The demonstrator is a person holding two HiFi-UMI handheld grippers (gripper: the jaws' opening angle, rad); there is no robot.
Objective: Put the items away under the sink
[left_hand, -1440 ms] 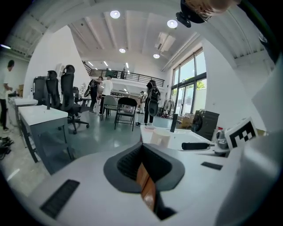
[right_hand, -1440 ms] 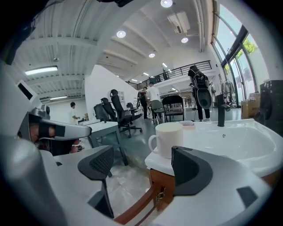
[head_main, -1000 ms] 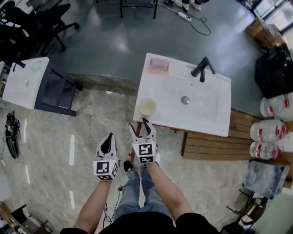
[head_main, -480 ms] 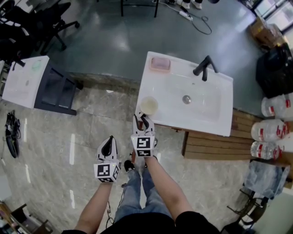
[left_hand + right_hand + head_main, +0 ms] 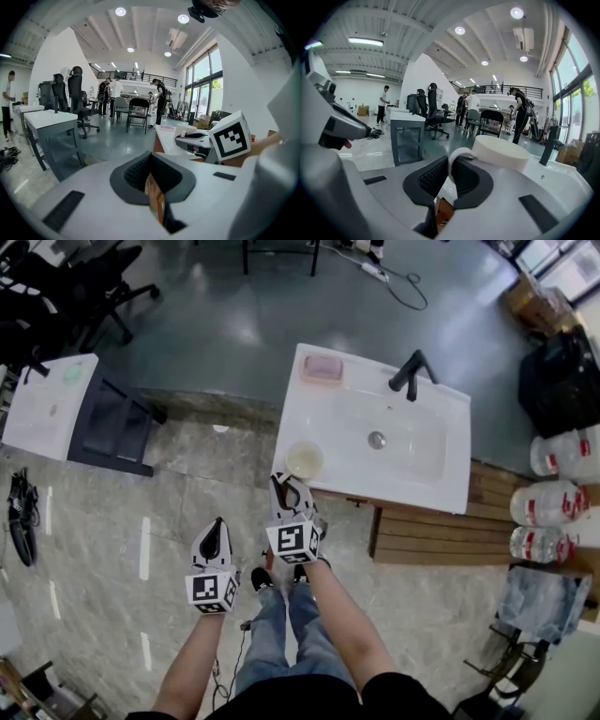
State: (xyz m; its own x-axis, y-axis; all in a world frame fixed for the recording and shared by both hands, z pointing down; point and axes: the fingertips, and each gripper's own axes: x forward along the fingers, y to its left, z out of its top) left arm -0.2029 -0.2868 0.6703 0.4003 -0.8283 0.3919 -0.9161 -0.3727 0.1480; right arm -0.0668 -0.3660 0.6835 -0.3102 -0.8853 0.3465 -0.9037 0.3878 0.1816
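Observation:
A cream mug point(image 5: 304, 458) stands on the front left corner of the white sink top point(image 5: 450, 493). My right gripper point(image 5: 289, 486) reaches it from the front. Its jaws have just been closing, and in the right gripper view the pads press on the mug's handle point(image 5: 454, 158), below the mug's body point(image 5: 500, 152). My left gripper point(image 5: 214, 535) hangs lower and to the left, over the floor. It is shut with nothing in it point(image 5: 152, 168). A pink sponge point(image 5: 322, 367) lies at the sink top's back left corner.
A black faucet point(image 5: 410, 374) stands behind the basin. The wooden cabinet point(image 5: 427, 538) lies under the sink top. Large water bottles point(image 5: 561, 495) stand at the right. A small white table point(image 5: 45, 407) and office chairs point(image 5: 70, 292) are at the left.
My right gripper moved forward to the mug, rolled a little, and its jaws closed from wide open onto the handle. The left gripper kept its place.

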